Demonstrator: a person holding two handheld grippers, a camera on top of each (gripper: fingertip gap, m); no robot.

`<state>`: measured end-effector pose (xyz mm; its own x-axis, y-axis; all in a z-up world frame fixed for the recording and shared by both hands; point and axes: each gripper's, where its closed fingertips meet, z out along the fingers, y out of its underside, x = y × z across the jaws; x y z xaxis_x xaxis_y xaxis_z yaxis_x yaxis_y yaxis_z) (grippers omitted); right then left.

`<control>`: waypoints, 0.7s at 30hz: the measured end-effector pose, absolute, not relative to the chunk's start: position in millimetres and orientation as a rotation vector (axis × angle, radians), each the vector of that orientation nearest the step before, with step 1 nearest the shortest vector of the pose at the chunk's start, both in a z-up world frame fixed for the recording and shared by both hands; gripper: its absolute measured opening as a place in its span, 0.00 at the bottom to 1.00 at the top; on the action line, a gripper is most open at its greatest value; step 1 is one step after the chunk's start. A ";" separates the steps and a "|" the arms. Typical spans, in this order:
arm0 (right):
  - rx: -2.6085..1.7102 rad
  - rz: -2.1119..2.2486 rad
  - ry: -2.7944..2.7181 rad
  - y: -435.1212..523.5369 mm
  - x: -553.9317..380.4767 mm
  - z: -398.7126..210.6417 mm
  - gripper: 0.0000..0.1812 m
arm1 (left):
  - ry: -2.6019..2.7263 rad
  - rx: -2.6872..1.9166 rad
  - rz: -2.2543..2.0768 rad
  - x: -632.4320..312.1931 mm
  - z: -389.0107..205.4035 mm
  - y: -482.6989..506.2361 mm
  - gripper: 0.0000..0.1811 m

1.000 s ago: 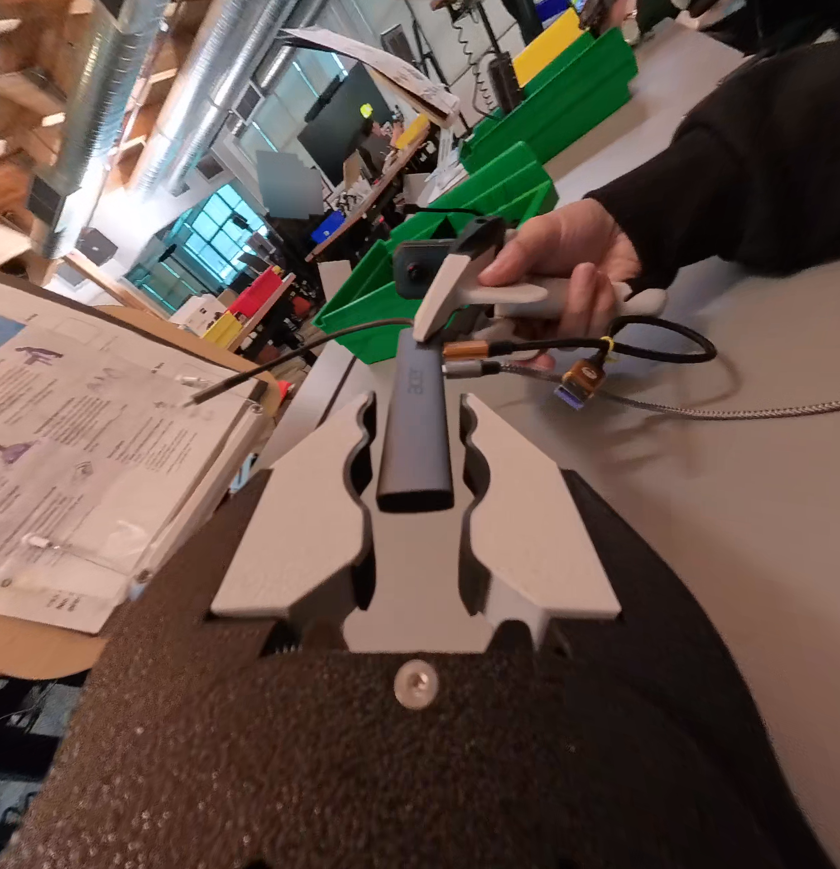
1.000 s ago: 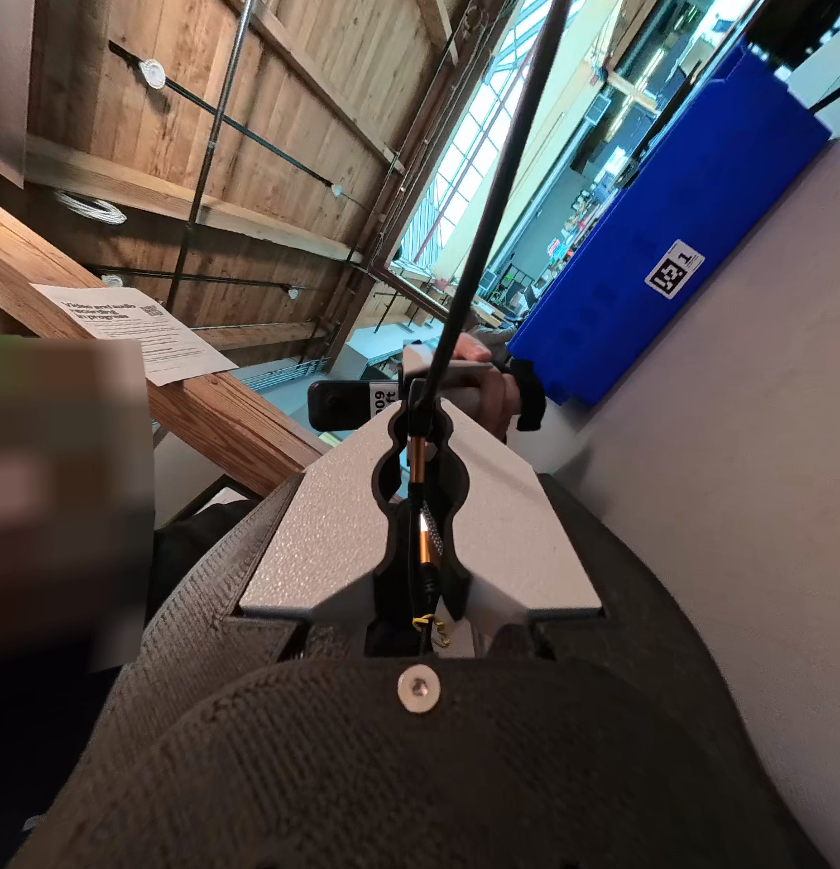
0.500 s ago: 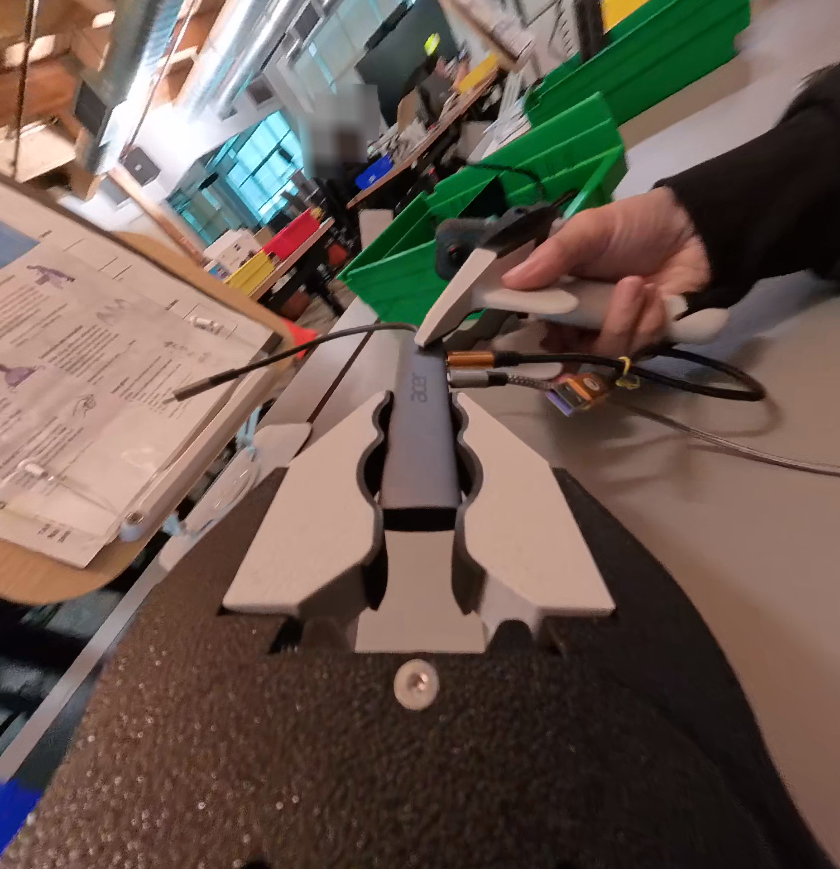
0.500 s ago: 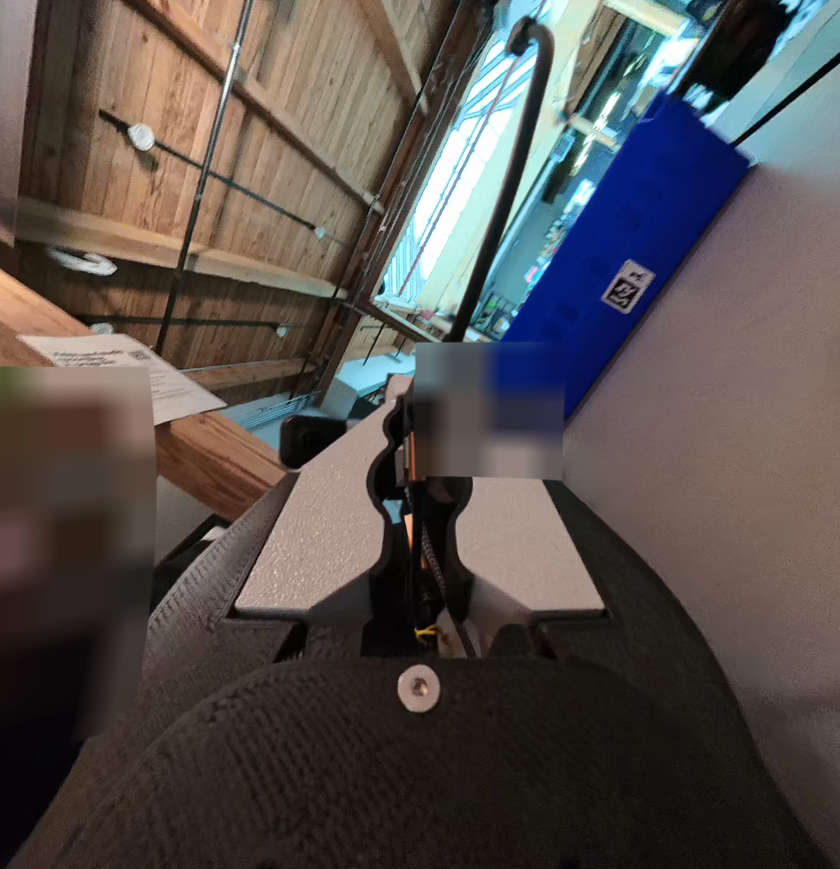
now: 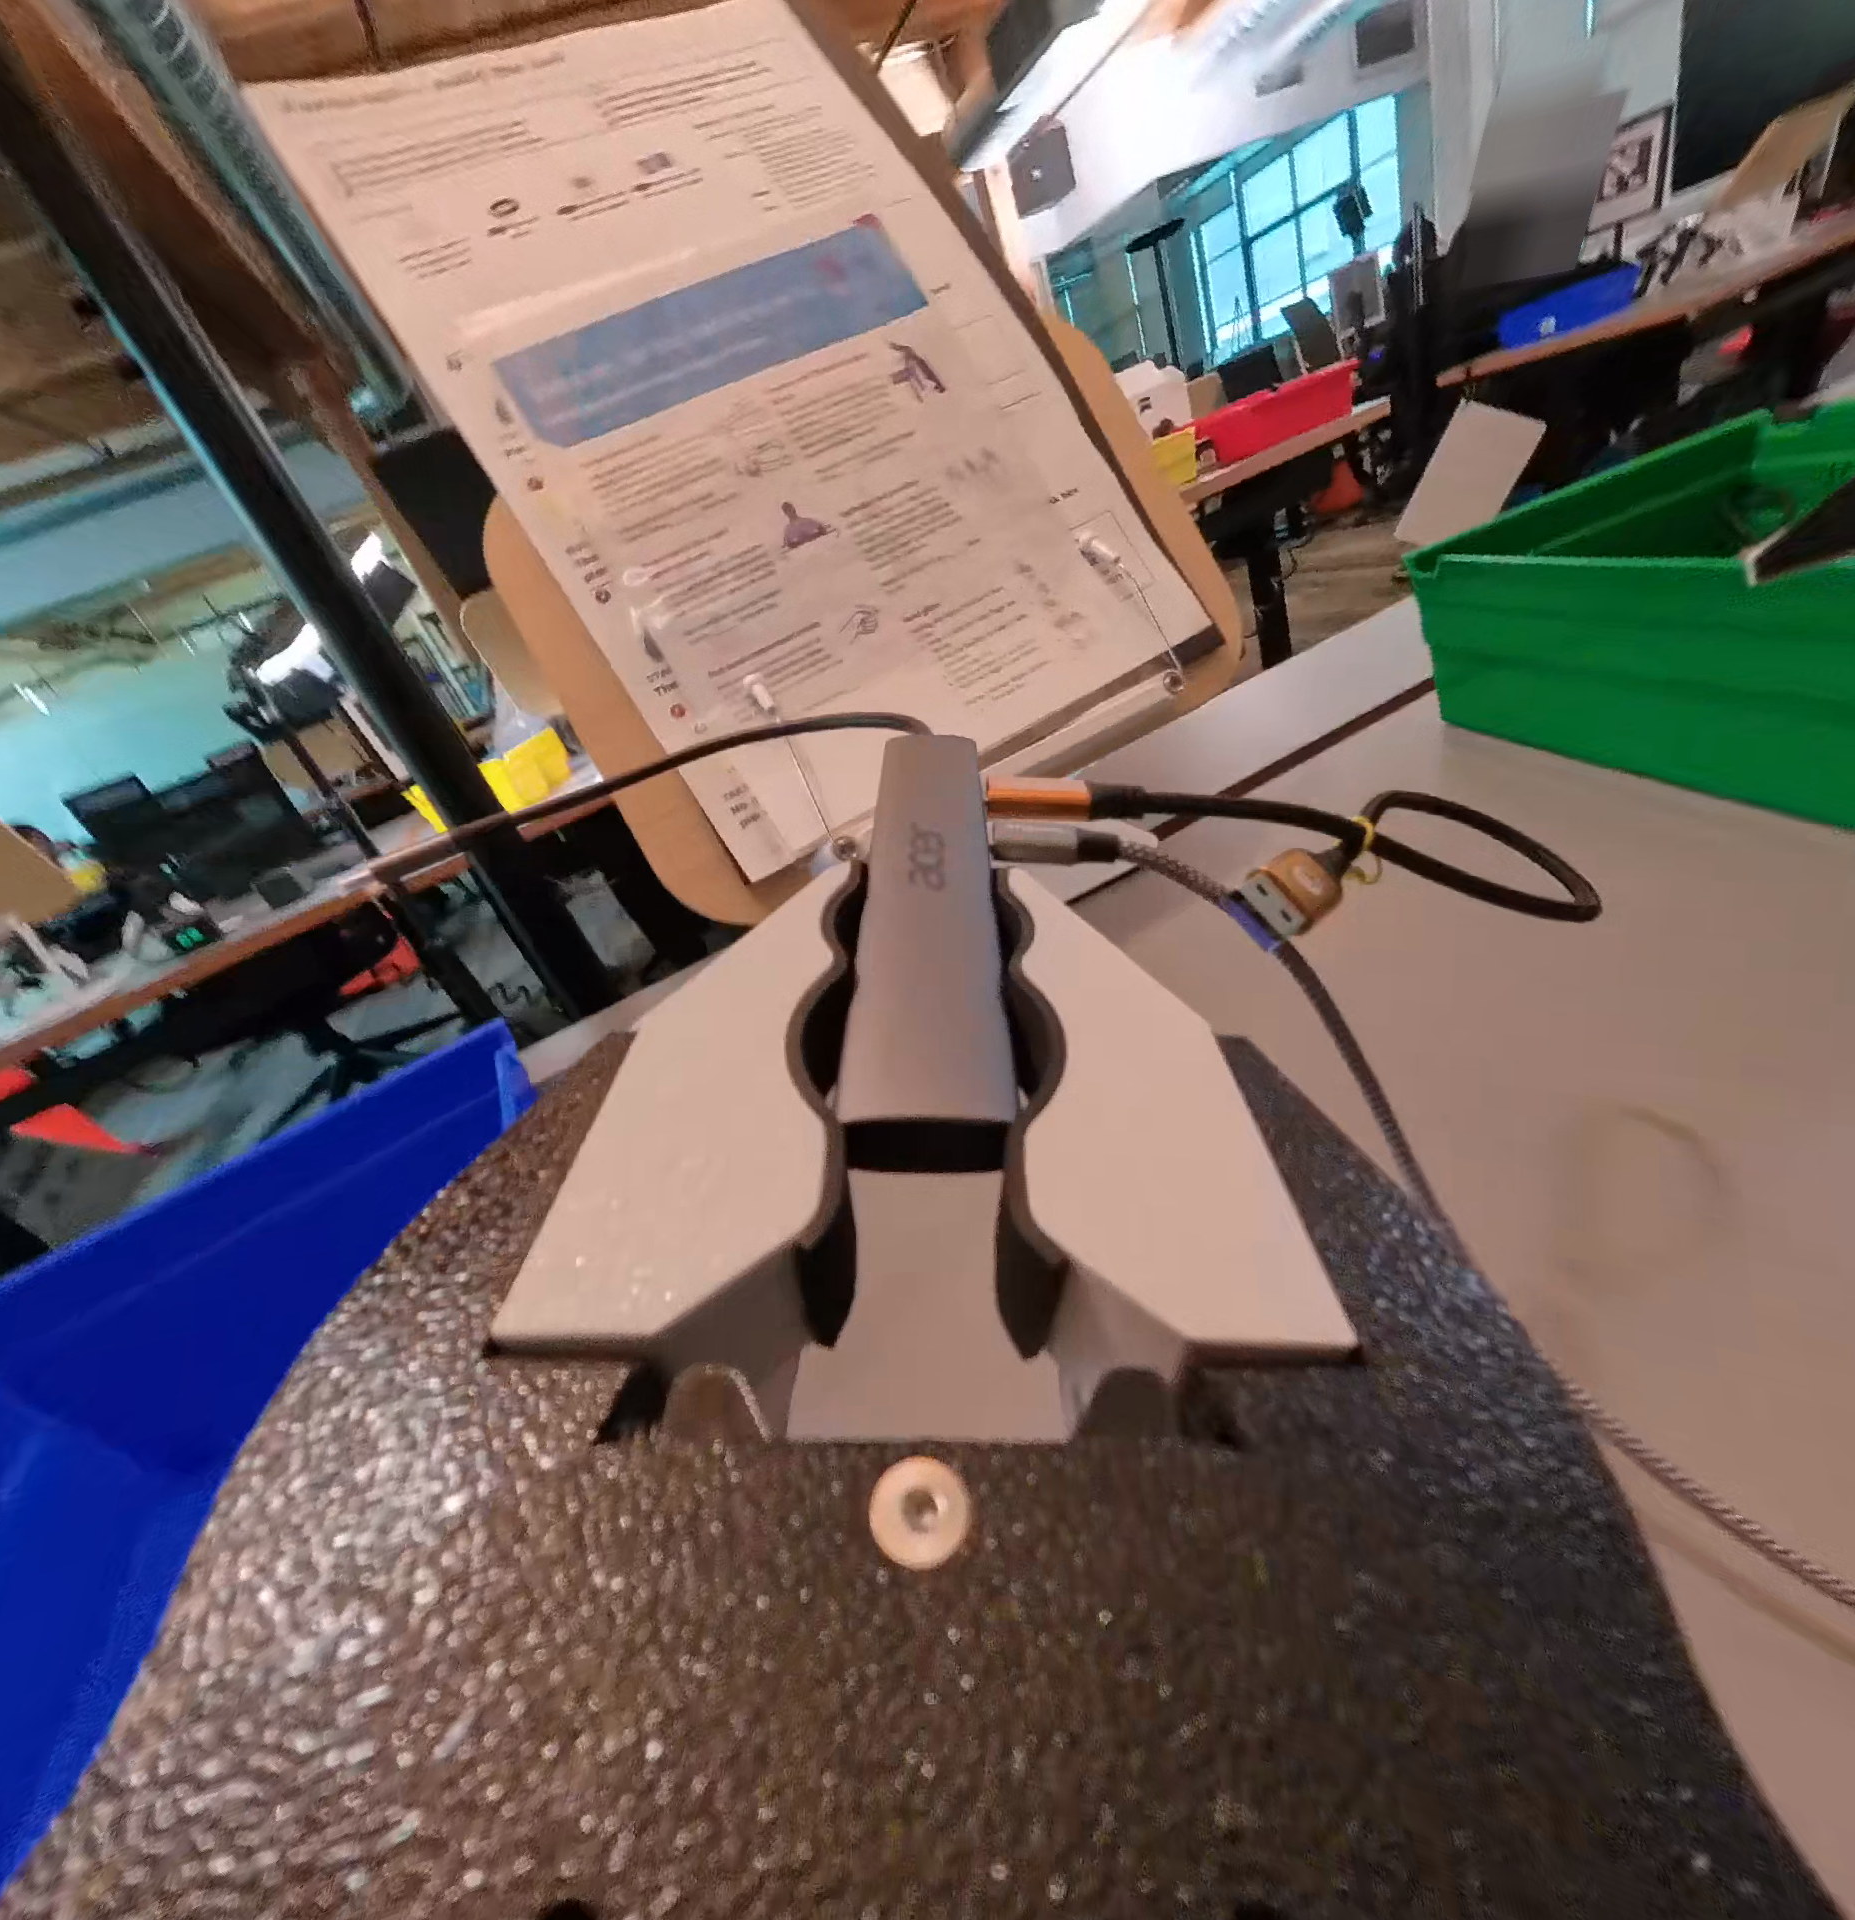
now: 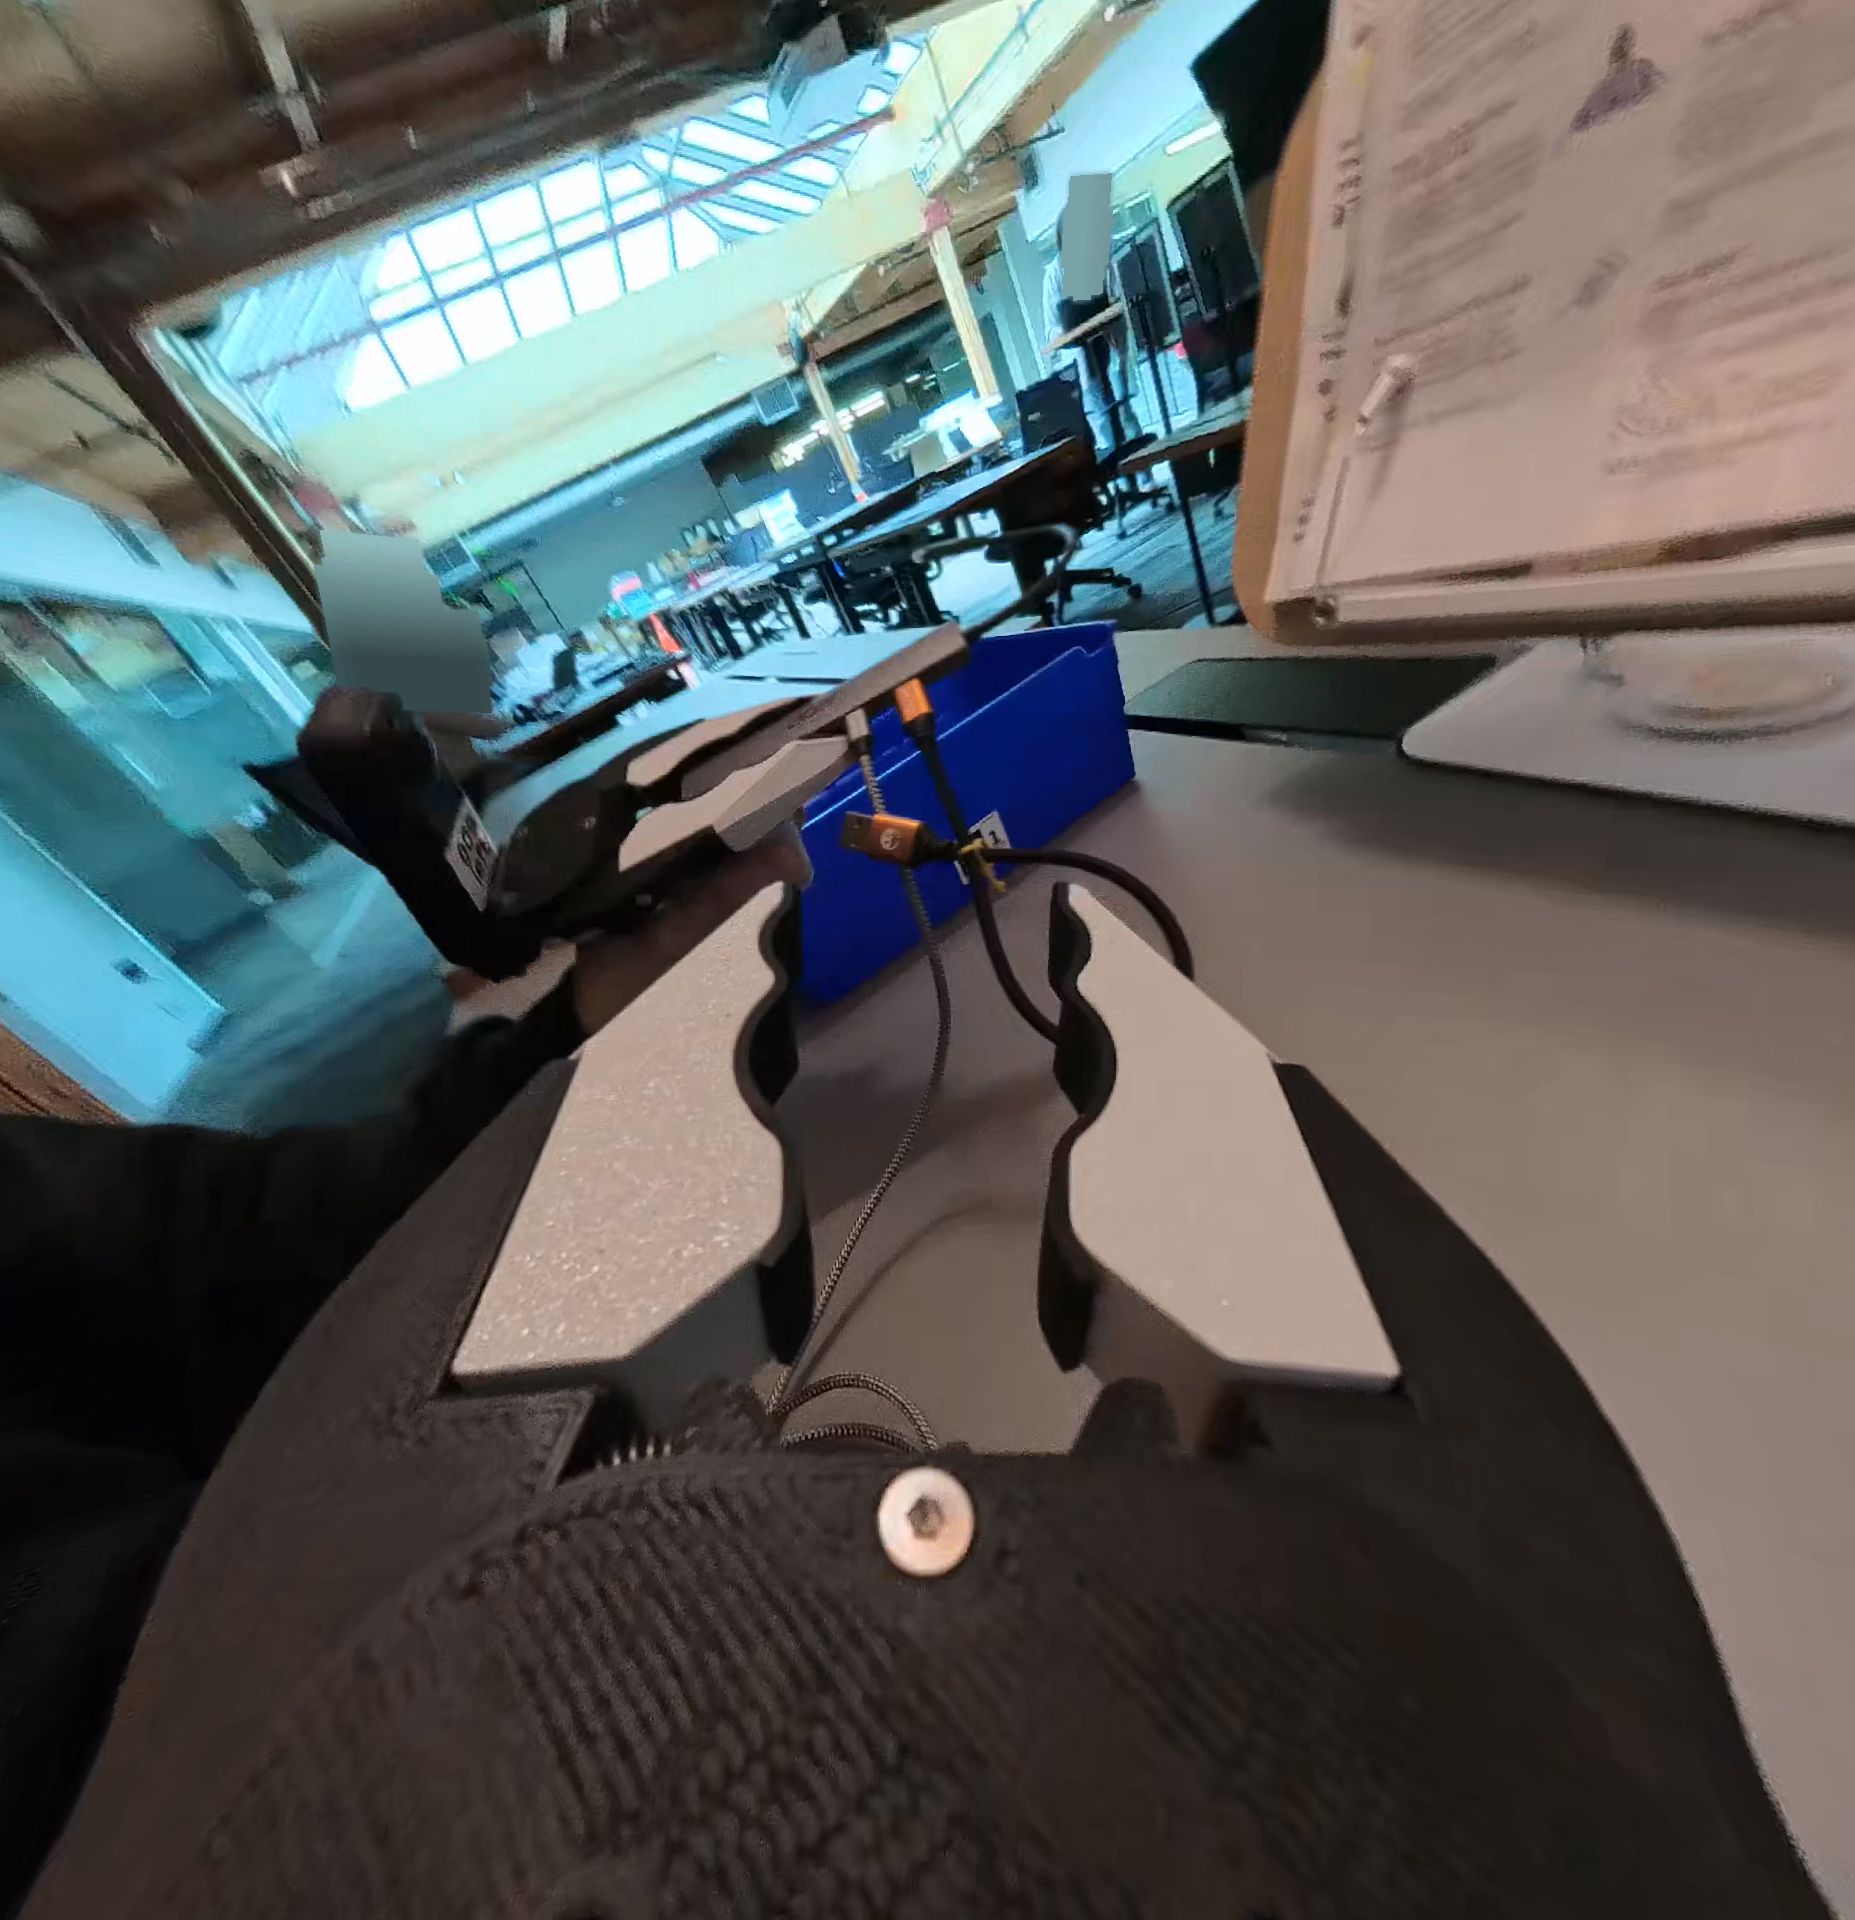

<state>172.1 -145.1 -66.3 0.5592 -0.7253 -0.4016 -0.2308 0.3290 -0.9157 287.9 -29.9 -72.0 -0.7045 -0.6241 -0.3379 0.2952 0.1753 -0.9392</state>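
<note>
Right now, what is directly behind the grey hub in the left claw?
Behind the grey hub stands a printed sheet on a cardboard backing. The hub and left claw cover the stand's foot.

You'll find a brand mark on the grey hub (image 5: 928, 935), print on the propped sheet (image 5: 757, 416), and a small label (image 6: 994, 831) on the blue bin (image 6: 1037, 727).
</note>
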 end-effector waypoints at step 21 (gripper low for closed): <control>-1.391 -1.052 0.837 -79.9 228.9 -90.0 0.11 | 1.840 -0.254 -1.804 249.1 -95.0 -75.7 0.12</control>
